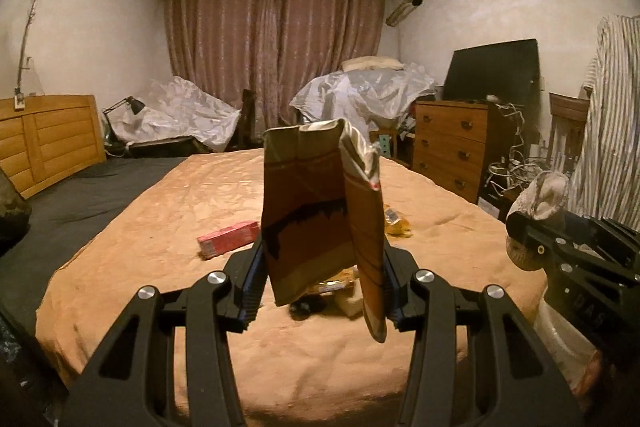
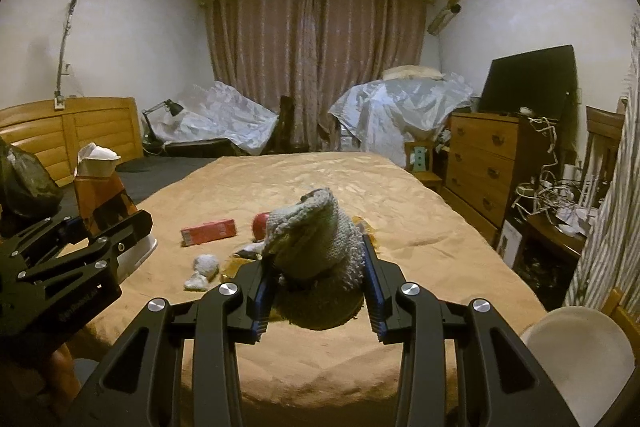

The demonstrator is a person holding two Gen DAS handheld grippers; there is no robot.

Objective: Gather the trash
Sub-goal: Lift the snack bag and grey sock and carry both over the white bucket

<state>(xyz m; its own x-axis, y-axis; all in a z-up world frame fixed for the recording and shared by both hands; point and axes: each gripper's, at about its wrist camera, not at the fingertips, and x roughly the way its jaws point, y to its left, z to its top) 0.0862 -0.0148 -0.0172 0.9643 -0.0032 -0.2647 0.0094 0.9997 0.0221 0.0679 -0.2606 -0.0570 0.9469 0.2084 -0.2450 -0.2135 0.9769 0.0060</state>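
So both grippers are loaded up over the near end of the bed (image 2: pixel 400 187), which has that tan-orange cover on it. The left gripper (image 1: pixel 324 267) is clamped on a brown snack bag (image 1: pixel 316 211), torn open at the top, standing upright between the pads with its lower corner hanging down past the right pad. The right gripper (image 2: pixel 320 287) is squeezed onto a bunched-up grey knitted thing (image 2: pixel 316 243), could be a sock or a rag, can't really tell, poking up and leaning left between the fingers.

Each gripper shows up in the other's camera too: from the left wrist the right one sits at the far right edge with the grey bundle sticking up out of it, and from the right wrist the left one is off at the left edge with the bag up in the air.

Rest of the trash is out on the cover, mid-bed. A red box (image 2: pixel 208 231) lies flat toward the left, a red round thing (image 2: pixel 260 225) just right of it, a couple of white crumpled wads (image 2: pixel 202 269) nearer the camera, and a yellow wrapper (image 1: pixel 396 223) to the right of the bag. Something else shiny and dark sits right behind the bag, too hidden to call.

A white bin rim (image 2: pixel 580 355) peeks in at the near right corner.
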